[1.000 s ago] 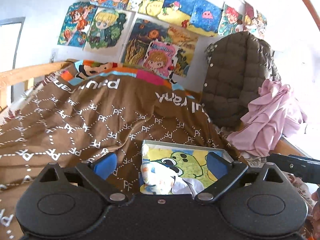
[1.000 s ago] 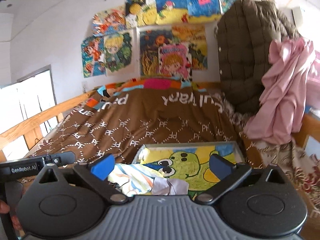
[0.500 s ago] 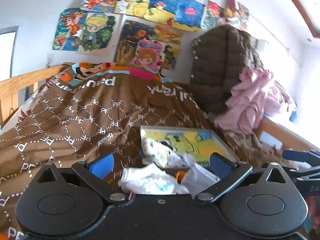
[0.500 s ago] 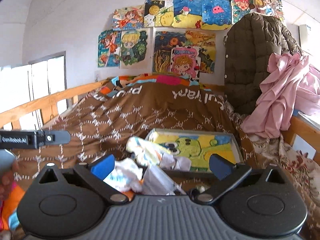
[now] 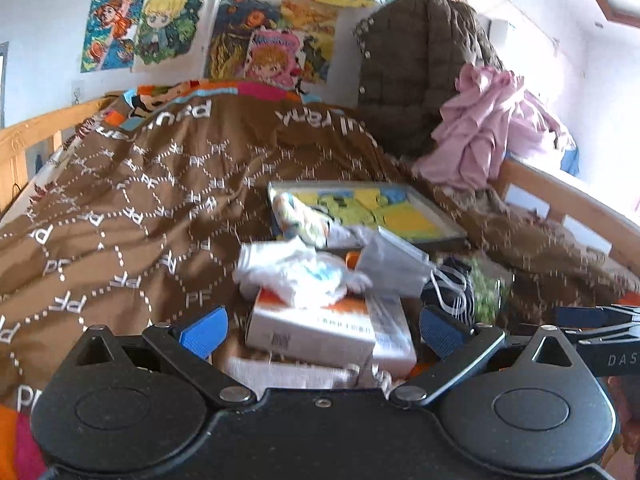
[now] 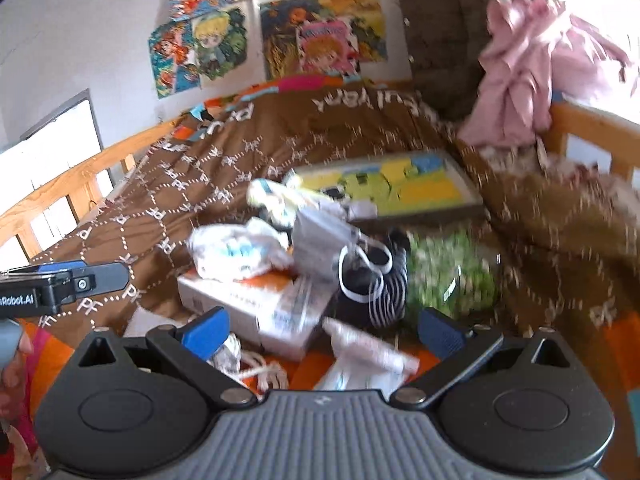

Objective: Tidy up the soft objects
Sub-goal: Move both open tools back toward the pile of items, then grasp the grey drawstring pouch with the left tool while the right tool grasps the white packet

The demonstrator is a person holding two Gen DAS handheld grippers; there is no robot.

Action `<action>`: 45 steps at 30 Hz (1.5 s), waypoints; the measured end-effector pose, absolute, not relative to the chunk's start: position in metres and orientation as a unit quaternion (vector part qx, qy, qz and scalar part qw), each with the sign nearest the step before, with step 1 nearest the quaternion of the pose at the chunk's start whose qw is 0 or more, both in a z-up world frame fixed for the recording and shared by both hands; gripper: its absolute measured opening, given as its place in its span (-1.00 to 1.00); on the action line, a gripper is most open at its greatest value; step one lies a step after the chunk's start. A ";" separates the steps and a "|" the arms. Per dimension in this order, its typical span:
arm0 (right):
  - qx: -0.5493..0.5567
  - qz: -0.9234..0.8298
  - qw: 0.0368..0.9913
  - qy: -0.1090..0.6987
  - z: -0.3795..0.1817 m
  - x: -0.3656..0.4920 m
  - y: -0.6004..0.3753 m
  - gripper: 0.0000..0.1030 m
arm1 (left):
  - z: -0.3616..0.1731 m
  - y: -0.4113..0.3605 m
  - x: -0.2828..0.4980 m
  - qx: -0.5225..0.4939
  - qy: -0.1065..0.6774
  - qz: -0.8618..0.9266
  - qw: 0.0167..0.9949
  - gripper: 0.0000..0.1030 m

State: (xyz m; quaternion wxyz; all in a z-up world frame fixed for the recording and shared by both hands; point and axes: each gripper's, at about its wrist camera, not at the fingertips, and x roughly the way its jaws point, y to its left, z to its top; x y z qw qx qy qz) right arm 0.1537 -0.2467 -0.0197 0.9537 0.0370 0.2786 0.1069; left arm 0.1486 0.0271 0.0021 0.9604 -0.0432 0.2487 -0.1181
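A pile of small items lies on the brown bedspread. It holds a crumpled white cloth, a black-and-white striped sock, a grey-white packet and a colourful cloth draped over the edge of a framed frog picture. The white cloth rests on a white-and-orange box. My left gripper is open above the box. My right gripper is open over the box's corner and a white packet. Both views are motion-blurred.
A green patterned item lies right of the sock. A white cord sits on orange fabric in front. A brown quilted jacket and a pink garment hang at the back right. Wooden bed rails run along both sides.
Both views have dropped and pulled back, bringing the box, sock, green item and packets into sight in front of the frame. Both grippers have stayed open and empty.
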 end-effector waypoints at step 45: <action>0.057 0.099 0.910 0.399 -0.101 0.199 -0.245 0.99 | -0.074 0.052 0.184 -0.108 0.393 -0.128 0.904 0.98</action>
